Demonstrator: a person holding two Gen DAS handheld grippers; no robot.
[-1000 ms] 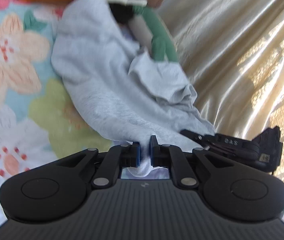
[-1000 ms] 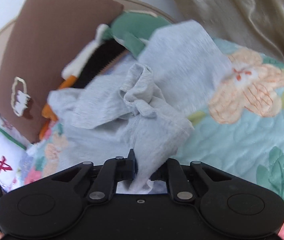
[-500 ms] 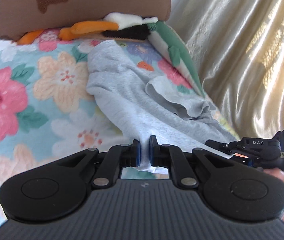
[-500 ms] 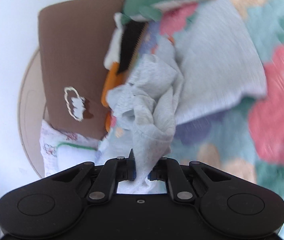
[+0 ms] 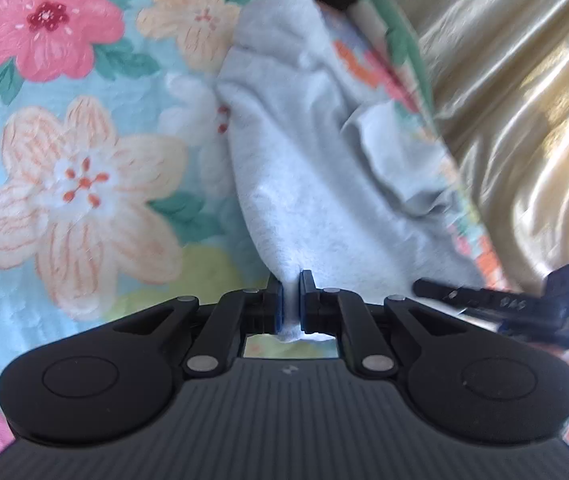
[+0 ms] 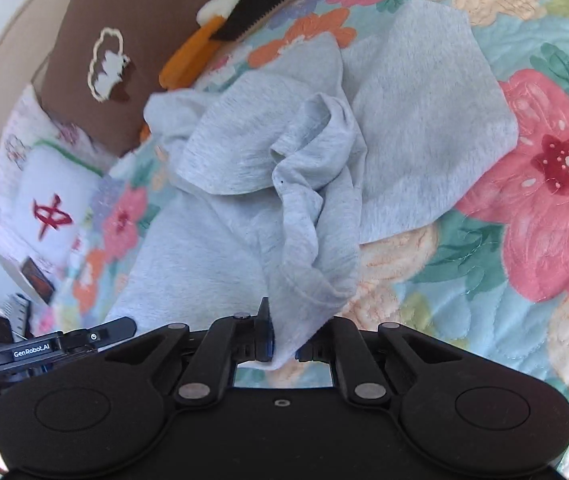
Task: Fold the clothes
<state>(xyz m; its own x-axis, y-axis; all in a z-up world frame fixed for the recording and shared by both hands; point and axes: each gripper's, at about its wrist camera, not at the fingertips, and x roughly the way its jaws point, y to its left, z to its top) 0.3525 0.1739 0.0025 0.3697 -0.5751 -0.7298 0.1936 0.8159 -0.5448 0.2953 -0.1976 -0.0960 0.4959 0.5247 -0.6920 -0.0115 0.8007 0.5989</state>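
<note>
A light grey garment (image 5: 316, 160) lies crumpled on a floral quilt (image 5: 76, 168). My left gripper (image 5: 290, 300) is shut on one edge of it, the cloth pinched between the blue pads. My right gripper (image 6: 282, 344) is shut on another bunched edge of the same garment (image 6: 304, 184), whose folds pile up just ahead of it. The right gripper also shows at the right edge of the left wrist view (image 5: 524, 308), close beside the left one. The left gripper shows at the lower left of the right wrist view (image 6: 44, 348).
A brown pillow (image 6: 116, 48) and a white embroidered cushion (image 6: 48, 208) stand at the head of the bed. A plush toy with an orange beak (image 6: 220, 28) lies by the pillow. A gold curtain (image 5: 524, 100) hangs along the bed's right side.
Both grippers have swung while still holding the garment. The right wrist view now looks down on the quilt, and the cloth lies more spread out on it. The left view has tipped lower.
</note>
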